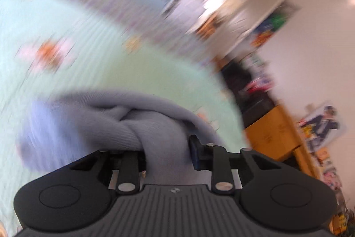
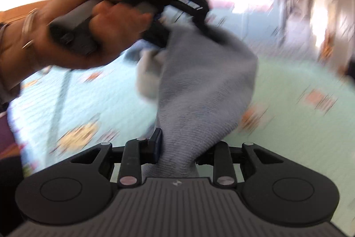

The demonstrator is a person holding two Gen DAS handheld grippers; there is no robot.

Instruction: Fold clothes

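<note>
Grey garment [image 2: 199, 86]: bunched, lifted above pale green bedspread [image 2: 299, 81]
Left gripper [image 1: 167, 148]: clamped on cloth
Right gripper [image 2: 177, 148]: clamped on cloth
Blur: heavy, garment type unclear

seemingly ribbed, matt grey knit garment [image 2: 199, 90]

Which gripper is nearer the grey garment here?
Neither: both are clamped on it. The left gripper pinches one bunched end of the garment; the right gripper pinches the other end.

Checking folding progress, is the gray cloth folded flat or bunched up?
Bunched up: the gray cloth hangs twisted between both claws, above the bedspread.
</note>
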